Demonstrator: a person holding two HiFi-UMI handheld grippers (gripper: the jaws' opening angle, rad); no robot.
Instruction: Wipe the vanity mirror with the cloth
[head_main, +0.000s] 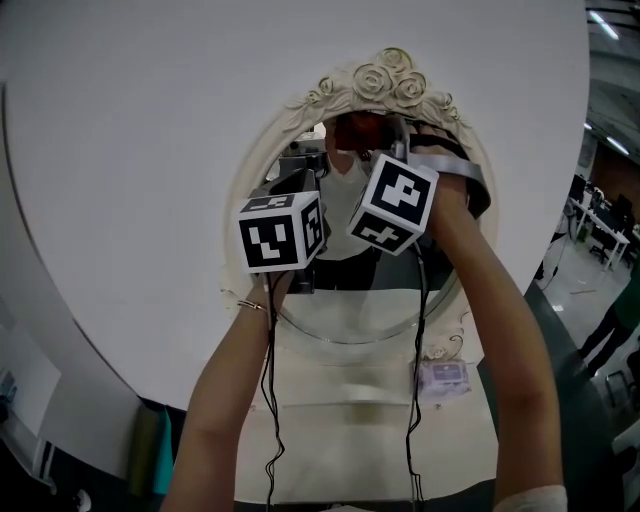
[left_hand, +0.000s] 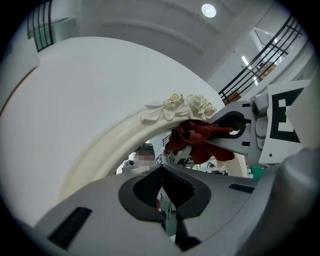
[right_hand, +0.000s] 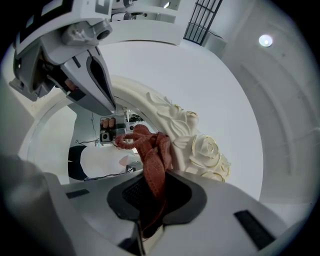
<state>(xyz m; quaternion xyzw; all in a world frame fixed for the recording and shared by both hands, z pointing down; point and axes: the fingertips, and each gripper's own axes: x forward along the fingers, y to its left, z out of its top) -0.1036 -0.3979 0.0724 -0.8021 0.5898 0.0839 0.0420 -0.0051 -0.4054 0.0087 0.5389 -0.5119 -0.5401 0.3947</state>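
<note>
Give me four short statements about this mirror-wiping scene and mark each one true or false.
1. The right gripper is clamped on the red-brown cloth. True.
2. The cloth is down at the bottom of the vanity mirror. False: it is near the top of the glass, beside the carved roses.
3. The left gripper grips the cloth too. False: its jaws are together with nothing between them.
4. The mirror's frame is cream-coloured. True.
</note>
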